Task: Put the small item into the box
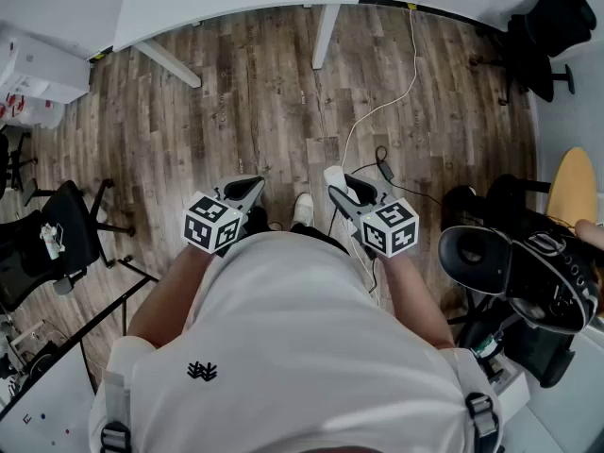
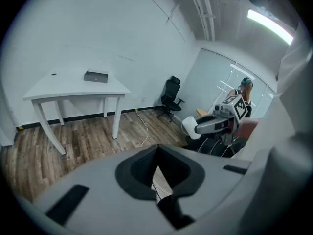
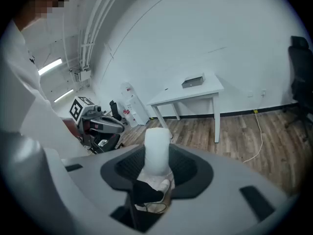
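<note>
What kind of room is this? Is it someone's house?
Probably an office, not a house: a plain white desk stands by the wall, black swivel chairs sit around, and the wood-look floor is mostly bare.

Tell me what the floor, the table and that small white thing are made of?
The floor: wood or wood-look laminate; brown grainy planks with seams. The table: smooth matte white, maybe painted or laminated board; unsure. The small white item: plain matte white with rounded end, maybe plastic or foam; cannot tell.
</note>
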Action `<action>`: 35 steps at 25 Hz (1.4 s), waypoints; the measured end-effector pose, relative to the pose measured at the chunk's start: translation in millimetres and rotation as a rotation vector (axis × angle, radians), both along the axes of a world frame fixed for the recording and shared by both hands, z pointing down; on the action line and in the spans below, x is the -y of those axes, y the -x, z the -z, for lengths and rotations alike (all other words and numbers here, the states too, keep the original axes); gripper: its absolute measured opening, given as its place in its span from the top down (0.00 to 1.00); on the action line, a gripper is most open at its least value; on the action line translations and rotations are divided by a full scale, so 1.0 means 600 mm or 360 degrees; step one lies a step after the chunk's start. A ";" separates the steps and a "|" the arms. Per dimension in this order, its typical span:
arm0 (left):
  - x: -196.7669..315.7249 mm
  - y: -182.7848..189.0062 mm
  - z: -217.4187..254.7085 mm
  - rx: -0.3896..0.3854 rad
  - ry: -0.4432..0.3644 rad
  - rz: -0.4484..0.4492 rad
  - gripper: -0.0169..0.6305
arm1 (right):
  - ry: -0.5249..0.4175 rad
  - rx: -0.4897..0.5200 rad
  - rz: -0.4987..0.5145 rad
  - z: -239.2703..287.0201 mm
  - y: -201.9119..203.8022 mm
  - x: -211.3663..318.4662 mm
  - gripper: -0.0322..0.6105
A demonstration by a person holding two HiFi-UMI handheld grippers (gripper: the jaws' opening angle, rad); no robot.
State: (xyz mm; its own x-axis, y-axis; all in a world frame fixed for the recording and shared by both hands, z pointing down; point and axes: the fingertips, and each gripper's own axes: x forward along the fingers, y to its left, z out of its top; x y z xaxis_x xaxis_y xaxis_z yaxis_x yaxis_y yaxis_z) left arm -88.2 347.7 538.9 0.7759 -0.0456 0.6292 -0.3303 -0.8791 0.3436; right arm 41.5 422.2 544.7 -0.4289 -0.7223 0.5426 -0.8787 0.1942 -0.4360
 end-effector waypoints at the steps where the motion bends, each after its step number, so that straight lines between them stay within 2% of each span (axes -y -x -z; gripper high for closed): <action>1: -0.001 -0.004 0.003 -0.0002 -0.0009 -0.0013 0.96 | 0.0002 -0.0001 -0.0009 0.000 -0.001 -0.003 0.70; 8: 0.009 -0.046 0.019 -0.0022 -0.0050 -0.0046 0.96 | 0.0035 -0.0022 0.0013 -0.010 -0.023 -0.007 0.70; 15: 0.062 -0.046 0.015 -0.0048 -0.0033 0.0045 0.96 | 0.0096 -0.0010 0.0061 -0.027 -0.030 0.043 0.70; 19: 0.135 -0.052 0.016 -0.0080 -0.0008 0.0050 0.96 | 0.0135 -0.0009 0.0042 -0.029 -0.038 0.118 0.70; 23: 0.225 -0.050 0.019 -0.0101 -0.0027 -0.0009 0.96 | 0.0156 -0.0033 -0.0048 -0.017 -0.047 0.206 0.70; 29: 0.385 -0.087 0.029 -0.0158 -0.0014 -0.0056 0.96 | 0.0156 -0.0115 -0.0114 0.004 -0.109 0.376 0.70; 35: 0.515 -0.062 0.042 -0.0193 -0.0030 -0.0023 0.96 | 0.0104 -0.0183 -0.0135 0.029 -0.112 0.523 0.70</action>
